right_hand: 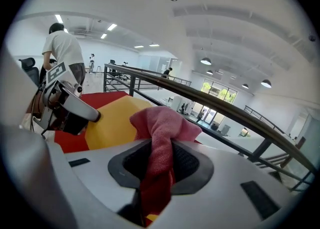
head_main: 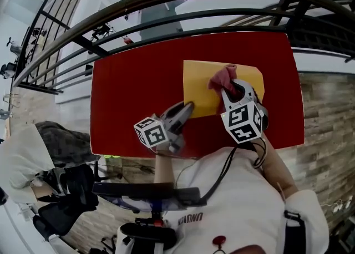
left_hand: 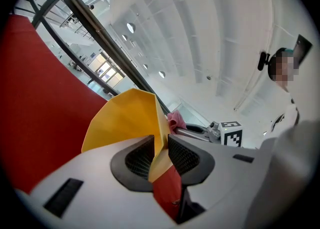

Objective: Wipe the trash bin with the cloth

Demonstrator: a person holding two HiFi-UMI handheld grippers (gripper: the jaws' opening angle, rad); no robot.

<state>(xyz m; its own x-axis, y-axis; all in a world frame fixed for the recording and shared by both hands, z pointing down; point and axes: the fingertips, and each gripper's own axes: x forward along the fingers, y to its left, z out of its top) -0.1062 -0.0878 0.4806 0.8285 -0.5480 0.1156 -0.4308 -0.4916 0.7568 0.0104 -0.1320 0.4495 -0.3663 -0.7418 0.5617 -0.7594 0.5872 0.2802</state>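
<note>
Red surface point(head_main: 133, 92) carries the yellow trash bin point(head_main: 202, 89), right of centre and nearer the far edge. Your left gripper point(head_main: 186, 108) has its jaws narrowed onto the bin's near-left wall, holding it. Your right gripper point(head_main: 232, 86) has its jaws clamped on the pink cloth point(head_main: 224, 75), over the bin's right part. Risk: wiping pressure could buckle that thin wall or pull it free, and the bunched cloth could drag out.

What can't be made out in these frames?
- Head view: near-right part of the yellow bin, covered by the cloth and right gripper.
- Right gripper view: whether cloth touches bin; the bunched cloth hides it.
- Left gripper view: bin's inside, behind its own wall clamped in the left gripper.
</note>
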